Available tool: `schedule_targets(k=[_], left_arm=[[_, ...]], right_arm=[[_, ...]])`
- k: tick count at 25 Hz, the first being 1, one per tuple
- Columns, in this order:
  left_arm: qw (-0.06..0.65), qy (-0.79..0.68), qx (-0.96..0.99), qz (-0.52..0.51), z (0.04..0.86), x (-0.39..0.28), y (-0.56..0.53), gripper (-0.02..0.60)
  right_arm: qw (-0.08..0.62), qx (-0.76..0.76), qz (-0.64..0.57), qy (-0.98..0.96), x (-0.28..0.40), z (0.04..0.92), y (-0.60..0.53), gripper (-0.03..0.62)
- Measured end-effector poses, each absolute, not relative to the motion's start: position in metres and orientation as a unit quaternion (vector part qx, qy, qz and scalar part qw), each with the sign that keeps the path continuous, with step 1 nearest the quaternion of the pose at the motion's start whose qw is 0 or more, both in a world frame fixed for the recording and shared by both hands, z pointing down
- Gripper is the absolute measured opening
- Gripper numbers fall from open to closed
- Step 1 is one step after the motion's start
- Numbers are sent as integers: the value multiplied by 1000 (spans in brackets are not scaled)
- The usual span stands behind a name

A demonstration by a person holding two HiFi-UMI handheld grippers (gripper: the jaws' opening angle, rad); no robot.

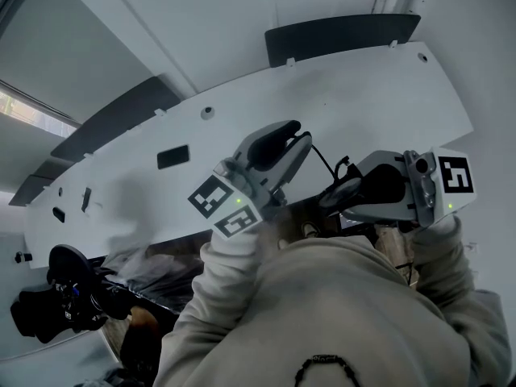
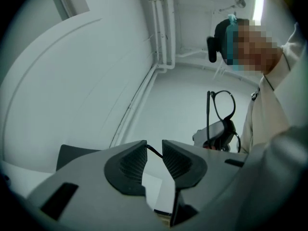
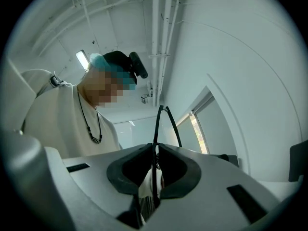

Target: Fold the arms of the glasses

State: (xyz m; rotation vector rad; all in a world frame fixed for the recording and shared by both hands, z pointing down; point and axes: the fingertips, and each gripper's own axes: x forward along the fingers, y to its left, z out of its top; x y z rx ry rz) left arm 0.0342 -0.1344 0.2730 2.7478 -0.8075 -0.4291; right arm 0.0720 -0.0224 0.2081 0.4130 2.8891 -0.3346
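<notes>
Glasses (image 3: 156, 129), thin black round rims with one straight arm, stand upright, clamped in right gripper (image 3: 155, 152); left gripper (image 2: 154, 152) jaws apart.

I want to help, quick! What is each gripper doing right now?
Left gripper: open, with the thin black glasses arm lying across the gap, not squeezed.
Right gripper: shut on the glasses.
</notes>
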Motion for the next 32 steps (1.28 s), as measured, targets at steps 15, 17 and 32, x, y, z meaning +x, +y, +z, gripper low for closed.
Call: schedule_targets(k=[15, 17, 32], left_arm=[[77, -258, 952, -148, 244, 32, -119, 51], [72, -254, 953, -148, 240, 33, -118, 49], [64, -241, 957, -148, 229, 35, -111, 39]], right_arm=[[55, 125, -148, 980, 74, 226, -26, 57], [54, 127, -149, 979, 73, 226, -26, 57], [41, 130, -157, 978, 71, 228, -24, 55]])
